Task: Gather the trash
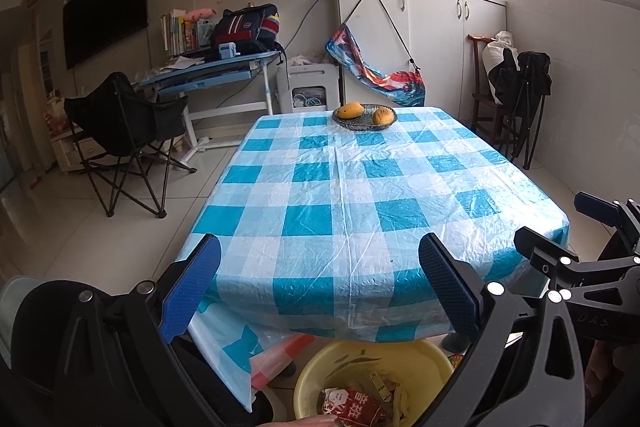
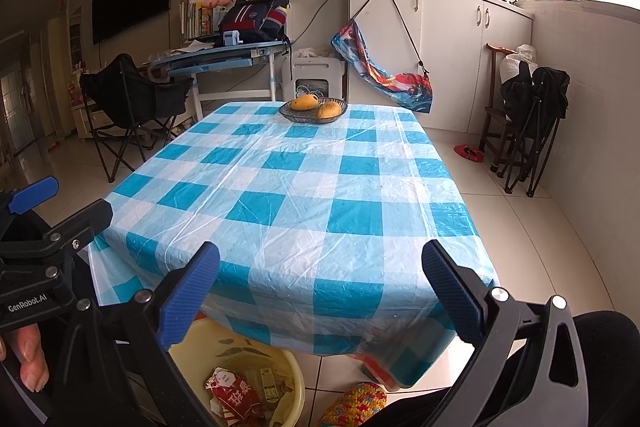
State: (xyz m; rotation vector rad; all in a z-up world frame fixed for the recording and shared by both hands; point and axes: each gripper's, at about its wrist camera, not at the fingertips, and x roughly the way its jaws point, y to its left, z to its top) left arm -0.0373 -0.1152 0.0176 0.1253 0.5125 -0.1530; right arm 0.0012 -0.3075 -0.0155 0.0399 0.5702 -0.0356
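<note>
— What do we have in front of us, starting with the biggest thing?

— We see a large bench draped in a crinkled plastic cloth of blue and white checks (image 1: 360,187), which fills the middle of both views. Its top is bare apart from one dish at the far end.

— And below its near edge?

— We find a round yellow plastic basin (image 1: 400,359) on the tiled floor, partly tucked under the overhang of the cloth. It holds the trash: a crumpled red and white snack wrapper (image 1: 352,405) on top, with paler bits of packaging beside it (we cannot read what those are).

— Where are our two tools?

— We hold both at the near end of the bench, above the basin. Our left claw (image 1: 320,287) has its two blue-padded fingers spread wide apart with nothing between them. Our right claw (image 2: 320,295) is the same, fingers wide apart and empty. In the left view the right tool shows at the right edge; in the right view the left tool shows at the left edge, with a person's fingertips (image 2: 32,359) wrapped on its handle.

— Anything smaller on the bench?

— We see a shallow dark woven dish (image 2: 313,111) at the far end, carrying two yellow-orange mangoes (image 2: 305,103) that lie near each other.

— And down by the basin?

— In the right view, a small multicoloured crocheted piece (image 2: 354,405) lies on the floor just beside the basin.
</note>
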